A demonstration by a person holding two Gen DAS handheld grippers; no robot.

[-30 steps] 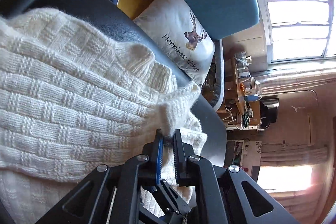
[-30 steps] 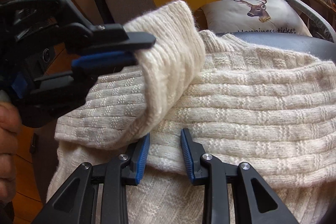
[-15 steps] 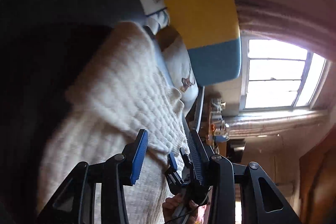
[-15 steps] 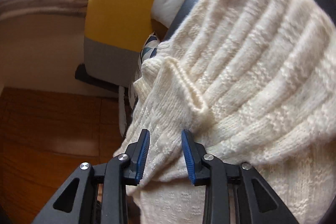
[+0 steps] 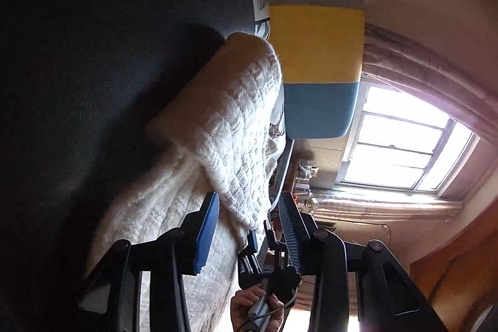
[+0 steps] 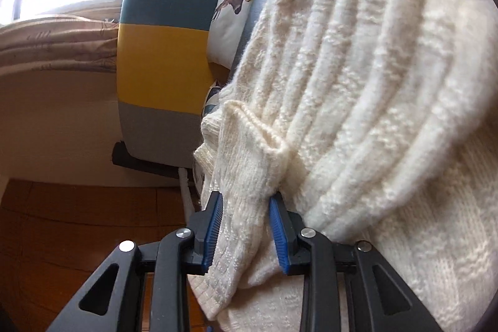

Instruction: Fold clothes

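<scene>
The cream sweater (image 6: 358, 77) is lying on the dark chair seat (image 5: 109, 52), folded partly over itself, w/ the striped chair back (image 6: 165, 58) behind it. The right gripper (image 6: 246, 204) is standing w/ fingers apart, a ribbed cuff (image 6: 249, 151) of the sweater is sitting between them, not squeezed. The left gripper (image 5: 249, 207) is also standing wide apart, a folded edge of the sweater is hanging between its fingers. A deer cushion (image 6: 233, 5) is leaning beside the sweater, against the chair back.
</scene>
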